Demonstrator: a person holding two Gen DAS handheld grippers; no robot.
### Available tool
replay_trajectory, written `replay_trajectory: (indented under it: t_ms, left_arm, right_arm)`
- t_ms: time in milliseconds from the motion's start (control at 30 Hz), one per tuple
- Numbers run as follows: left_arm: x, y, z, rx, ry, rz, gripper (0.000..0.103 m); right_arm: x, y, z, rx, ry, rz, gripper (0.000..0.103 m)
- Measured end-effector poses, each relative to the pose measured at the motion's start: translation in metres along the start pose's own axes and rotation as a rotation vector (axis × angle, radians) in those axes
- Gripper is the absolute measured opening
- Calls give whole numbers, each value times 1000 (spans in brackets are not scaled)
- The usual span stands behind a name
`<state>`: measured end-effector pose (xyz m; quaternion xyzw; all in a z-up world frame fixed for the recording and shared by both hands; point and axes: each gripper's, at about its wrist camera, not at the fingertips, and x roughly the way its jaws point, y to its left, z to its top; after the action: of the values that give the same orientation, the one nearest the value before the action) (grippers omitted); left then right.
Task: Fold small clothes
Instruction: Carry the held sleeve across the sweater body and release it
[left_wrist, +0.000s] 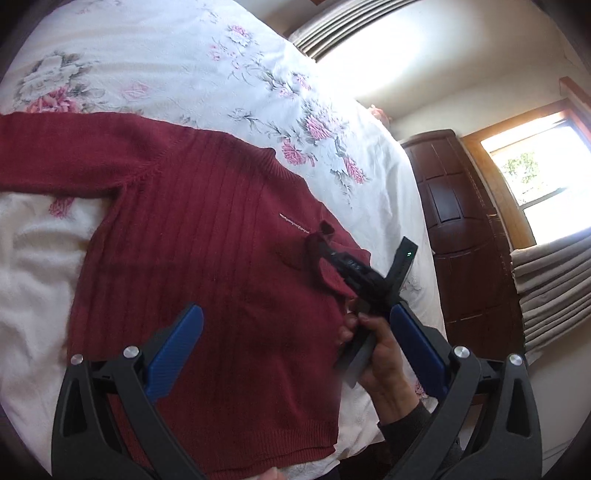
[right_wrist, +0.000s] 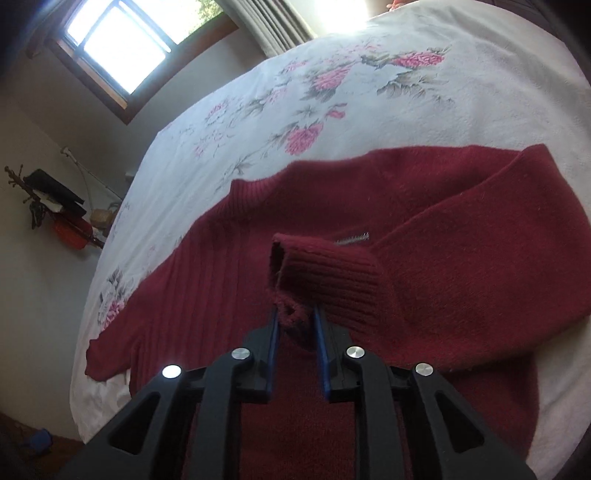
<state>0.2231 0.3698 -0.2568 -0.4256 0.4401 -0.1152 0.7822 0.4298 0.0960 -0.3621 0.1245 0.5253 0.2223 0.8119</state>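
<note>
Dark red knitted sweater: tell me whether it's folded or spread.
Partly folded. The dark red knitted sweater lies flat on the floral bedsheet; one sleeve is pulled across, its ribbed cuff in the right gripper.

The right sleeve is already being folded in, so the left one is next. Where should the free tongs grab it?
Grip the left sleeve at its ribbed cuff, coming from the outer side: it lies flat and straight on the bed, cuff free at the end.

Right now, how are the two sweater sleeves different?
The right sleeve is folded across the sweater's chest, while the left sleeve lies stretched out flat on the floral bedspread. The right sleeve's cuff is pinched in the right gripper; the left sleeve is untouched, with the left gripper open above the hem. Both are dark red knit.
</note>
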Motion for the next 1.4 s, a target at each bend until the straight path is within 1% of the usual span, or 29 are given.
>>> replay_trajectory:
  t_ms: [33,67,100,133,200,233,267,333,367,467,567,633,667,733,767,800,833,867,900,933,967,1033,1133,1200,1300,1400]
  left_arm:
    - [17,1,7,-25,29,-59,100]
    - [36,2,14,-64,65,-125,100]
    - [56,4,16,-99,94,-174,100]
    - [76,4,19,-123,120,-206,100]
    - [118,0,22,-146,190,-267,100]
    - [139,-1,24,-150,226,-279,100]
    - [158,-3,28,-144,241,-250,100]
    - [186,-6,31,-98,240,-134,100]
    - [200,-5,33,-85,250,-87,100]
    - [236,5,37,-108,300,19,100]
    - [264,21,36,-169,357,54,100]
    - [279,33,35,-239,377,50,100]
    - [282,38,35,-278,374,44,100]
    - [285,38,37,-304,365,15,99]
    - [286,34,37,-290,366,2,99]
    - [286,29,37,-266,366,9,96]
    - [287,24,37,-243,379,33,75]
    - [290,22,37,-226,400,62,39]
    - [292,21,37,-216,405,100,25]
    - [291,19,38,-207,395,120,19]
    - [289,17,39,-197,387,118,14]
    - [281,9,45,-170,370,114,9]
    - [259,-13,64,-107,340,83,8]
    - [233,-34,86,-40,297,62,8]
    - [183,-53,121,22,224,41,8]
    - [139,-53,149,66,150,69,8]
  right_arm:
    - [1,1,-7,-19,1,-12,43]
    - [-6,0,-16,-37,-18,-7,55]
    - [-18,-1,-27,-51,-39,8,56]
    - [-31,-6,-37,-51,-57,27,56]
    - [-61,-21,-61,-9,-93,82,60]
    - [-74,-27,-71,13,-109,103,61]
    - [-89,-34,-86,30,-124,120,63]
    - [-115,-47,-115,55,-143,137,65]
    - [-126,-54,-129,76,-146,146,66]
    - [-148,-67,-162,116,-133,162,67]
    - [-161,-80,-180,166,-138,178,67]
    - [-164,-86,-187,211,-137,207,67]
    - [-165,-88,-189,220,-135,213,67]
    - [-167,-90,-190,229,-144,218,67]
    - [-168,-88,-189,237,-147,221,67]
    - [-171,-89,-188,247,-153,227,67]
    - [-174,-91,-188,255,-164,233,67]
    - [-177,-92,-187,259,-174,237,67]
    - [-179,-92,-186,257,-182,241,67]
    - [-182,-92,-185,254,-188,239,67]
    - [-185,-93,-185,253,-194,237,67]
    - [-190,-94,-185,249,-196,233,67]
    - [-196,-97,-188,241,-191,220,67]
    - [-201,-97,-190,236,-188,216,67]
    - [-206,-93,-190,222,-187,212,67]
    - [-204,-88,-189,227,-180,226,67]
